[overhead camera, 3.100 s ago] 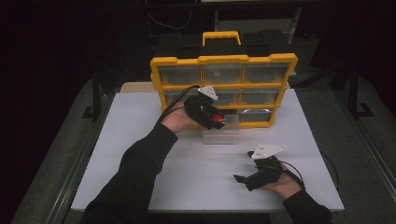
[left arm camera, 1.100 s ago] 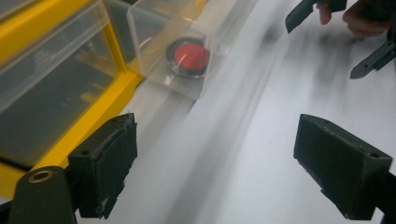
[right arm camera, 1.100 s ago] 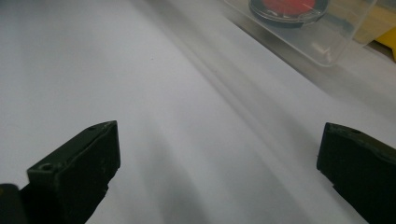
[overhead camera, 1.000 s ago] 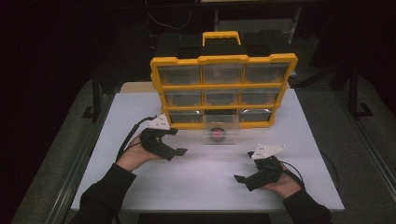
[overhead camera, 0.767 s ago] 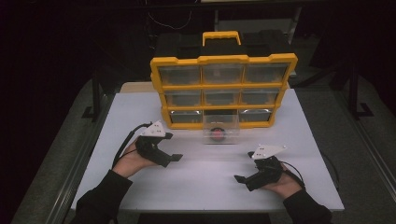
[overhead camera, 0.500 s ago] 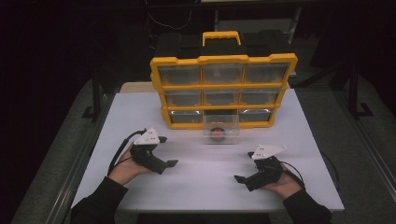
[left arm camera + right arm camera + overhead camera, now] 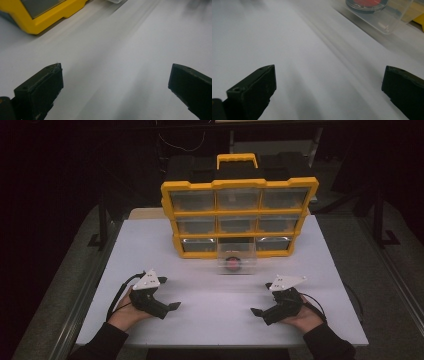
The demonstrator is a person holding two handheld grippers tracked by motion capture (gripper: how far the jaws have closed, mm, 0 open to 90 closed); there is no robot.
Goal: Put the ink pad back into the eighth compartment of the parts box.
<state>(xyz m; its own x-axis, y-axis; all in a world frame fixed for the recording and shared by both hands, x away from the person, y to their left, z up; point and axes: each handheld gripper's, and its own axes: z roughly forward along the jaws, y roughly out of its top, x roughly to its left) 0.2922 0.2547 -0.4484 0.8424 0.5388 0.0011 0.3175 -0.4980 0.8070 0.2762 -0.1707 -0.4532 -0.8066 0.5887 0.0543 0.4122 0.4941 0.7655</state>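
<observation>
Two grippers are rested low on the white table (image 7: pixel 220 320), one at each side, both well apart from the organizer.

Left gripper (image 7: pixel 172 306): held in the left hand (image 7: pixel 125 312) at the near left of the table. Jaws are seen wide apart in the left gripper view, with bare table between them; nothing is held. A yellow corner of the organizer is seen at upper left of that view.

Centre: yellow plastic drawer organizer (image 7: pixel 240 217), standing upright at the far side, with a carry handle on top and three rows of three clear-fronted drawers. The bottom middle drawer (image 7: pixel 236 259) is pulled out and rests on the table in front of its slot. A red round object with a dark rim (image 7: pixel 232 264) lies inside it.

Right gripper (image 7: pixel 256 311): held in the right hand (image 7: pixel 305 317) at the near right. Jaws are likewise wide apart and empty; the clear drawer (image 7: pixel 387 17) and red object (image 7: pixel 367 3) are seen ahead.

Risks, as judged: the drawer is thin, smooth, clear plastic, so a hard pinch could slip off or tip it. If pushed off-line, it could jam in the slot, or the organizer could be shoved backward on the smooth tabletop.

Materials: matte black blocky jaws; glossy rigid yellow frame; smooth white tabletop.
</observation>
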